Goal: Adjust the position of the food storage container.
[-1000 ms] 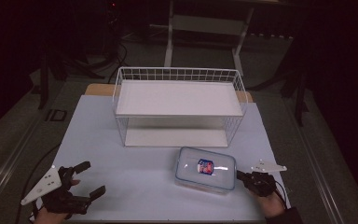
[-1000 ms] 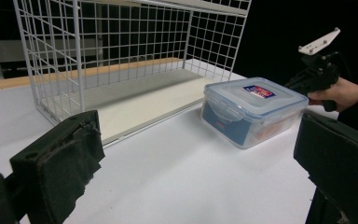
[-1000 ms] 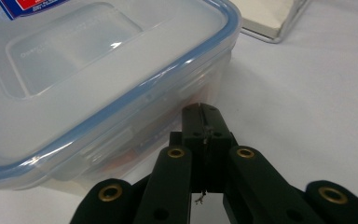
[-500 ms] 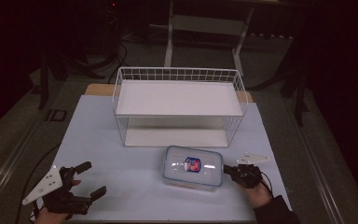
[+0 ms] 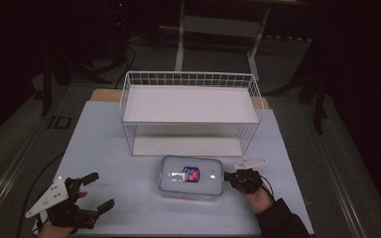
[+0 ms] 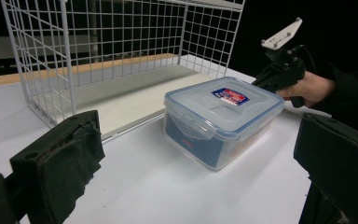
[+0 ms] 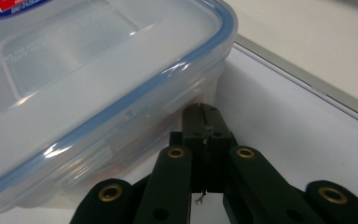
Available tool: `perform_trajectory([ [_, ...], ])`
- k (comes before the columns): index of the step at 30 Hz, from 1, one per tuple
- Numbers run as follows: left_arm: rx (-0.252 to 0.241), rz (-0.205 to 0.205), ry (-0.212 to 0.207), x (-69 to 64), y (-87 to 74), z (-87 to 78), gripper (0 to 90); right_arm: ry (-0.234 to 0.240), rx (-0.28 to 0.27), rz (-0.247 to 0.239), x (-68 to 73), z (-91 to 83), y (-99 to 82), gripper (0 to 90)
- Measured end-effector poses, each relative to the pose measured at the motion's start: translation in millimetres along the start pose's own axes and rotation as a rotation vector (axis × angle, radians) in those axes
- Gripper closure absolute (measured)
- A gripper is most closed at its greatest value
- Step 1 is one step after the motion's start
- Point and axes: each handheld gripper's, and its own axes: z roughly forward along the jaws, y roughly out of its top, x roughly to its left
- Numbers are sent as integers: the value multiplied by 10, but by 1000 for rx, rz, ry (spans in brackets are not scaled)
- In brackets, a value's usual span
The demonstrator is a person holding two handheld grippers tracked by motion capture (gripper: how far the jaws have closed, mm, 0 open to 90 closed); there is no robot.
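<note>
High view: a clear plastic container [image 5: 192, 177] with a blue-sealed lid and a red-and-blue label sits on the white table [image 5: 119, 148] just in front of the white wire rack [image 5: 190, 110]. The right tongs [image 5: 229, 177] are at the container's 3 o'clock end, touching its wall; in the right gripper view their jaws are clenched together with nothing between them. The left tongs [image 5: 95, 191] rest well apart at the container's 8 o'clock, near the table's front edge, jaws spread wide and empty.
</note>
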Motion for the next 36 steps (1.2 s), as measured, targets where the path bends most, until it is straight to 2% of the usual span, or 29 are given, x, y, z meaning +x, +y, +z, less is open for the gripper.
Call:
perform_trajectory([
  [3, 0, 1, -1, -3, 1, -1, 6, -1, 1, 0, 4, 14, 13, 900],
  [11, 4, 1, -4, -9, -3, 1, 6, 18, 7, -25, 81, 187, 163, 900],
  [16, 0, -10, -6, -3, -6, 6, 6, 31, 10, -27, 109, 242, 211, 900],
  [19, 1, -8, -5, -7, -3, 5, 6, 25, 20, -45, 123, 250, 238, 900],
  [21, -1, -10, -4, -7, -4, 1, 6, 22, -4, -33, 95, 194, 253, 900],
  [25, -7, -30, -5, 5, -7, -2, 6, -12, -23, -35, 44, 60, 259, 900],
  [29, -19, -50, -11, 3, 12, 2, 6, -27, -41, -25, 78, -75, 220, 894],
  [33, -22, -54, -11, -13, 42, 18, 6, -21, -78, -29, 170, -222, 189, 816],
  [35, -21, -63, -16, -21, 51, 42, 6, -20, -103, -27, 208, -302, 182, 756],
  [36, -16, -64, -16, -25, 54, 51, 6, -18, -119, -24, 236, -360, 182, 692],
])
